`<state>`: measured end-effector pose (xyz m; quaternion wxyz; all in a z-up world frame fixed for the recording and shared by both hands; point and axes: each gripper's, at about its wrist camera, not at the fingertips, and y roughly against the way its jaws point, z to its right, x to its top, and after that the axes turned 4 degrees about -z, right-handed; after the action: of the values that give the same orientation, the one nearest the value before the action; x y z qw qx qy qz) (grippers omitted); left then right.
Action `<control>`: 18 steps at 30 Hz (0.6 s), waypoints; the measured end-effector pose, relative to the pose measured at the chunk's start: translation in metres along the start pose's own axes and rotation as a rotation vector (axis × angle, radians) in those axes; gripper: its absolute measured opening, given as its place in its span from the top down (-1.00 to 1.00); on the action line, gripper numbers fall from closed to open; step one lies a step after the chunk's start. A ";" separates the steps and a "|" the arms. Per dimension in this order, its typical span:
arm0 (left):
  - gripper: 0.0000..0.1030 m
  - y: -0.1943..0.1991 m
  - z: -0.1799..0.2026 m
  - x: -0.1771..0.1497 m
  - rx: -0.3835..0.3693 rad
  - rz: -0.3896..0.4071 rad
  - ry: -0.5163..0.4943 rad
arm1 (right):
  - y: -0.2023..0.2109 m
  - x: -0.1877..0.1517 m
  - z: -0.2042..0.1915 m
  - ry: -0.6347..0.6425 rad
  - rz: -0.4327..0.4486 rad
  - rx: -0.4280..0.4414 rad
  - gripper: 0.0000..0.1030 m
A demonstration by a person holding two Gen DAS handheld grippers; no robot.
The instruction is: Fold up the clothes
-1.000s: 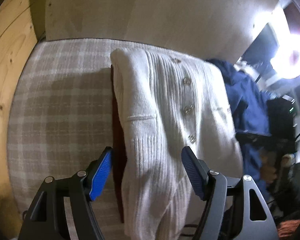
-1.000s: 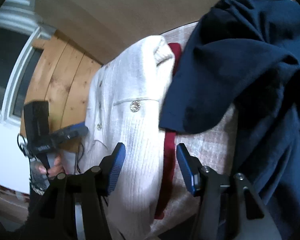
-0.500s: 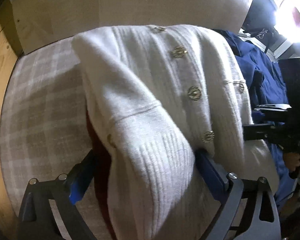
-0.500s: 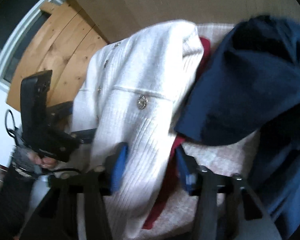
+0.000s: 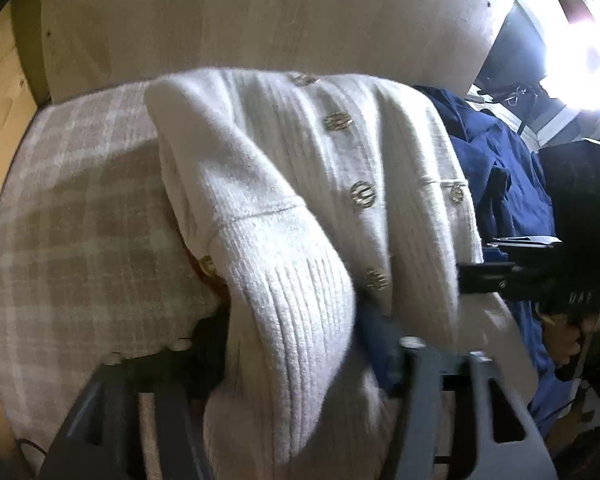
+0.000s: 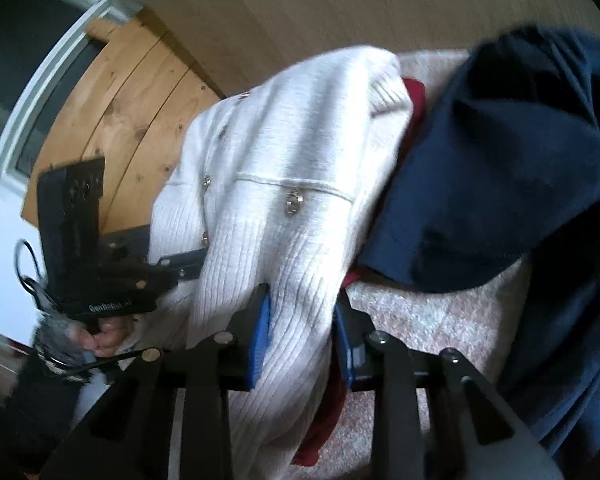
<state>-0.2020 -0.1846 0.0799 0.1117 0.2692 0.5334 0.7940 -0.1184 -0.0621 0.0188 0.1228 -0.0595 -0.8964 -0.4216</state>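
A white ribbed cardigan (image 5: 300, 184) with gold buttons lies draped over a plaid-covered surface (image 5: 80, 220). My left gripper (image 5: 296, 344) has the cardigan's ribbed lower edge between its jaws, which are closing. The fabric bulges over and hides the left finger, and the blue right pad (image 5: 376, 344) touches the knit. In the right wrist view, the cardigan (image 6: 300, 152) hangs toward me. My right gripper (image 6: 300, 336) is closing on the hem's other side, both blue pads pressing the ribbing.
A red garment (image 6: 416, 96) lies under the cardigan. A navy garment (image 6: 500, 160) is heaped to its right, overlapping the red one. Wooden boards (image 6: 140, 120) and a beige wall stand behind. A hand (image 6: 104, 332) holds the left gripper's black body.
Both grippers have moved in over the cardigan's lower edge, which now fills the gap between each pair of pads. The jaws have narrowed around the knit.
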 end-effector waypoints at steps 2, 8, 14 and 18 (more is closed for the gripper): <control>-0.54 0.001 -0.004 0.000 -0.023 0.009 0.009 | 0.002 -0.001 0.008 -0.027 -0.012 0.021 0.21; 0.16 -0.001 0.005 0.005 0.022 0.033 0.010 | -0.001 -0.001 -0.004 0.006 0.017 0.008 0.41; 0.25 0.015 -0.021 0.001 -0.025 0.042 0.071 | 0.009 0.000 -0.010 -0.003 0.032 0.060 0.47; 0.02 0.022 -0.028 0.004 -0.024 -0.006 0.053 | 0.029 0.007 -0.014 0.055 -0.050 -0.022 0.34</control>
<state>-0.2181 -0.2142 0.0930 0.1032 0.2449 0.5274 0.8070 -0.1162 -0.0550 0.0507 0.1360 -0.0268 -0.8893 -0.4358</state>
